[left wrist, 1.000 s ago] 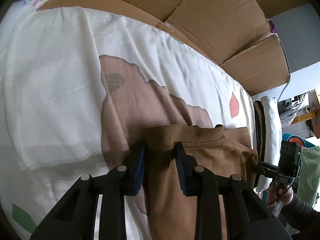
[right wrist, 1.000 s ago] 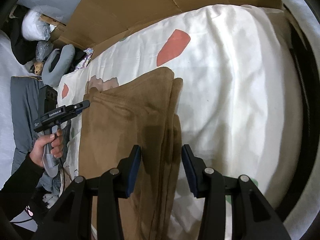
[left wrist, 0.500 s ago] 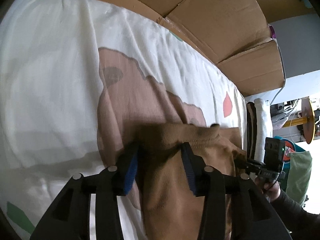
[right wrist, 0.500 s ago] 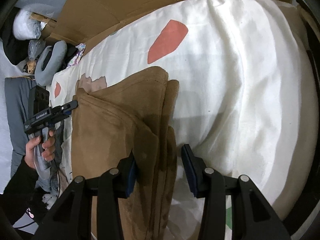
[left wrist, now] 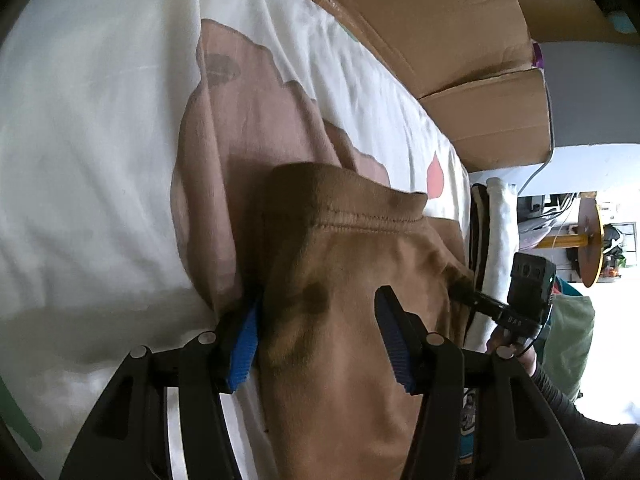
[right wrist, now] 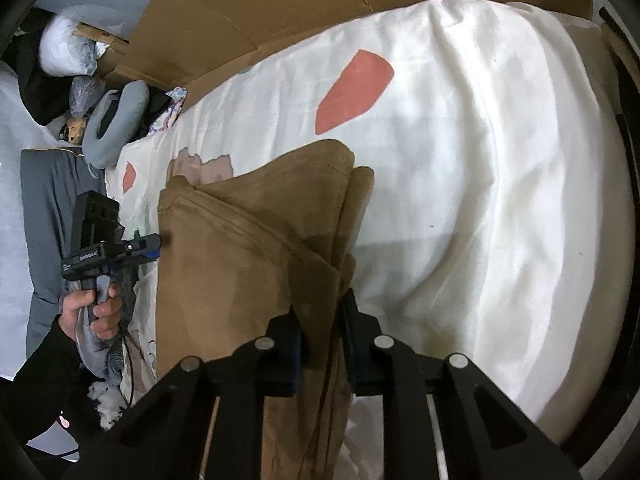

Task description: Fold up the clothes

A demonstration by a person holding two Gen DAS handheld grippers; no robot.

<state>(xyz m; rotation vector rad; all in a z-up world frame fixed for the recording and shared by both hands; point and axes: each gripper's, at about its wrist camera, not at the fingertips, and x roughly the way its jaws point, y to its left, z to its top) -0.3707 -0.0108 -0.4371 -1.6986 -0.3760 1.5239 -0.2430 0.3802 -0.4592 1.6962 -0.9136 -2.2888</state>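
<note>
A brown garment (left wrist: pixel 352 264) lies folded on a white bed sheet (left wrist: pixel 100 120), its stitched hem facing away. My left gripper (left wrist: pixel 320 300) straddles its near left corner; the jaws are opening, the cloth lies between them and the pads do not press it. In the right wrist view the same brown garment (right wrist: pixel 240 264) shows stacked layers along its right edge. There my right gripper (right wrist: pixel 322 308) is closing, its pads pinching that layered edge. The left gripper (right wrist: pixel 154 244) shows at the garment's far left corner, held by a person's hand (right wrist: pixel 92 308).
The sheet (right wrist: pixel 480 160) carries red and brown printed patches. Flattened cardboard (left wrist: pixel 440 20) stands along the bed's far side. A grey neck pillow (right wrist: pixel 116 120), bags and grey bedding lie beyond the bed's left end. The bed edge drops off at the right.
My left jaws have spread apart from the garment's corner and the wrist has tipped. My right jaws have come together onto the garment's layered right edge.
</note>
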